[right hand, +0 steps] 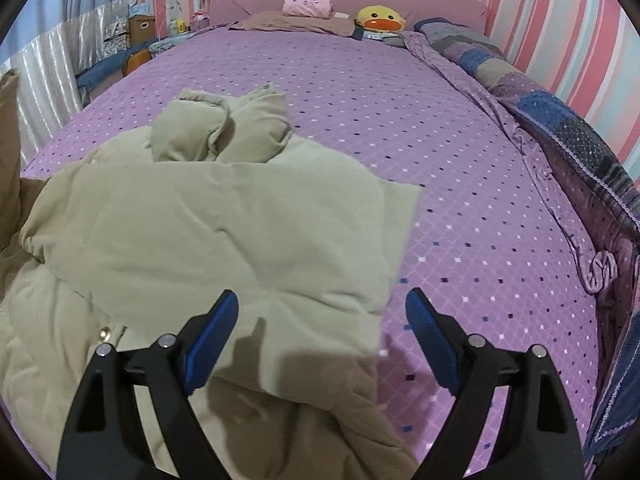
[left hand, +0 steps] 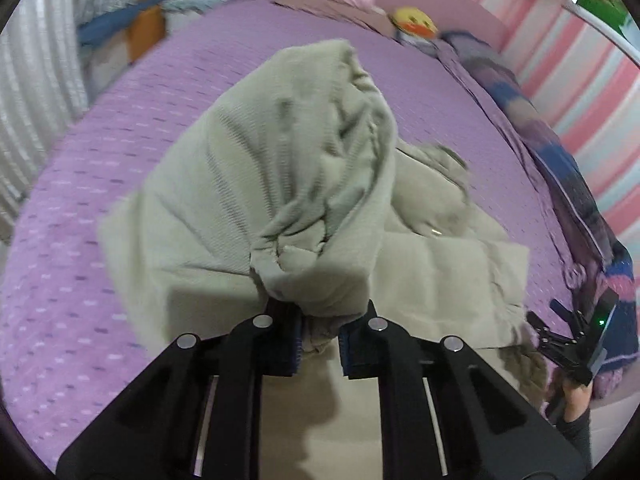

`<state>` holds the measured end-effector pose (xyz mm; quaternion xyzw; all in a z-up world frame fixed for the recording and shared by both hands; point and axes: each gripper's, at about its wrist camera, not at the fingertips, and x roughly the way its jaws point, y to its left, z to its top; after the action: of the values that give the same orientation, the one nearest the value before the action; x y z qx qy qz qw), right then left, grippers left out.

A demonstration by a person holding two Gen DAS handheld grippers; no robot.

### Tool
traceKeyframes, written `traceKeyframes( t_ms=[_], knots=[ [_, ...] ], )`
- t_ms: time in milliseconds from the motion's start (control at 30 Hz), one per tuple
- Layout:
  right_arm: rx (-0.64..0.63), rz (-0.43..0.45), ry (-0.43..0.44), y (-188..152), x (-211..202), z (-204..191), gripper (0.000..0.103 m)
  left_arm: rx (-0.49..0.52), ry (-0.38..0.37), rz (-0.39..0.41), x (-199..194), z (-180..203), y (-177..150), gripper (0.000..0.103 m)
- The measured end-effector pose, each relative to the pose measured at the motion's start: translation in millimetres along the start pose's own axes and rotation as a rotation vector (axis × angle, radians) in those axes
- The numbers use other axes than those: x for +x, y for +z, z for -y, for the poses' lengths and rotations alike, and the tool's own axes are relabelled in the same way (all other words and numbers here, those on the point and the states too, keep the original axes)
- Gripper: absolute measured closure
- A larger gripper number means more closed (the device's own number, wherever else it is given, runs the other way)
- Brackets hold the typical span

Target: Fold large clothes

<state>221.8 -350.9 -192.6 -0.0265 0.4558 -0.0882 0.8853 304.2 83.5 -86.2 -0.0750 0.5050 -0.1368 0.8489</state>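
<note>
A large beige padded jacket (right hand: 224, 232) lies rumpled on the purple dotted bedsheet (right hand: 460, 184). My left gripper (left hand: 319, 344) is shut on a bunched part of the jacket (left hand: 304, 184) and holds it lifted above the rest of the garment. My right gripper (right hand: 322, 332) is open and empty, hovering over the jacket's folded right edge near the front of the bed. It also shows at the right edge of the left wrist view (left hand: 576, 344). A metal snap button (right hand: 105, 333) shows on the jacket at lower left.
A rolled patchwork quilt (right hand: 560, 128) runs along the bed's right side by the striped wall. A pillow (right hand: 296, 22), a folded pink cloth (right hand: 308, 6) and a yellow duck plush (right hand: 380, 20) sit at the headboard. Boxes (right hand: 140, 28) and curtains stand left.
</note>
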Motion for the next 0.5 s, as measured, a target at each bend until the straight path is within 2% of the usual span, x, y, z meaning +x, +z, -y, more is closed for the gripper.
traceKeyframes(
  t_ms=[133, 200, 233, 367, 433, 500],
  knots=[
    [0.025, 0.002, -0.010, 4, -1, 16, 0.017, 0.073, -0.071, -0.035, 29, 63, 3, 0.091],
    [0.045, 0.007, -0.012, 6, 0, 21, 0.017, 0.145, -0.068, -0.055, 48, 91, 5, 0.091],
    [0.056, 0.005, -0.010, 7, 1, 24, 0.017, 0.179, -0.036, -0.080, 62, 101, 1, 0.091],
    [0.067, -0.025, -0.010, 1, 12, 26, 0.017, 0.204, 0.045, -0.166, 107, 101, -13, 0.085],
    [0.052, -0.037, -0.016, -3, 16, 23, 0.017, 0.219, 0.042, -0.177, 114, 101, -19, 0.084],
    [0.027, -0.048, -0.031, -7, 20, 18, 0.017, 0.243, 0.042, -0.172, 114, 104, -26, 0.076]
  ],
)
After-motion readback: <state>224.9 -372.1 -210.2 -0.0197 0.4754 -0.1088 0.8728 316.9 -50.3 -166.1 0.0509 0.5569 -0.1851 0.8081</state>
